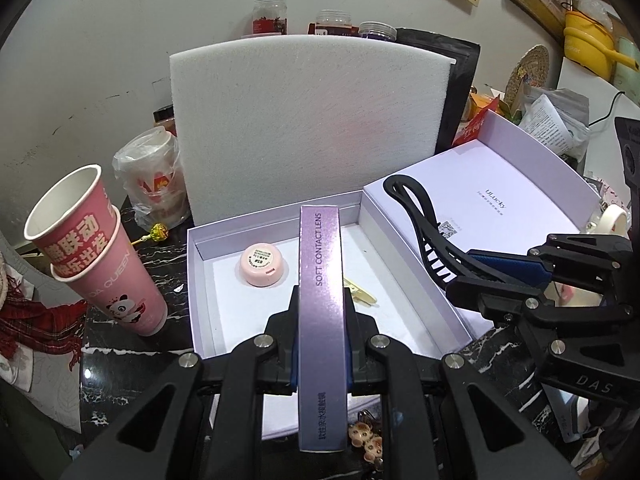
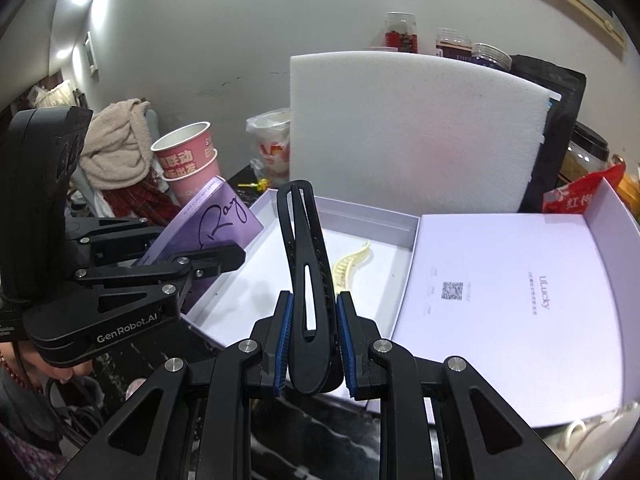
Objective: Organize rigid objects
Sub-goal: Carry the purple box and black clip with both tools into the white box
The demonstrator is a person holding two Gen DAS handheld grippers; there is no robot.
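My left gripper (image 1: 322,300) is shut on a long purple box marked "SOFT CONTACT LENS" (image 1: 322,264), held lengthwise above the open white box tray (image 1: 208,280). On the tray floor lie a round pink case (image 1: 262,268) and a cream hair clip (image 1: 360,294). My right gripper (image 2: 314,300) is shut on a black hair clip (image 2: 308,248), which points out over the tray (image 2: 360,210), with the cream hair clip (image 2: 352,268) just beyond it. In the right wrist view the left gripper (image 2: 224,248) with the purple box (image 2: 216,224) is at the left. The right gripper (image 1: 472,276) shows at the right of the left wrist view.
The box lid (image 1: 500,200) lies open to the right of the tray. A white foam sheet (image 1: 308,128) stands behind the tray, with jars (image 1: 270,16) behind it. Stacked pink paper cups (image 1: 96,256), a bagged cup (image 1: 152,176) and a lollipop (image 1: 158,232) sit left on the dark marble top.
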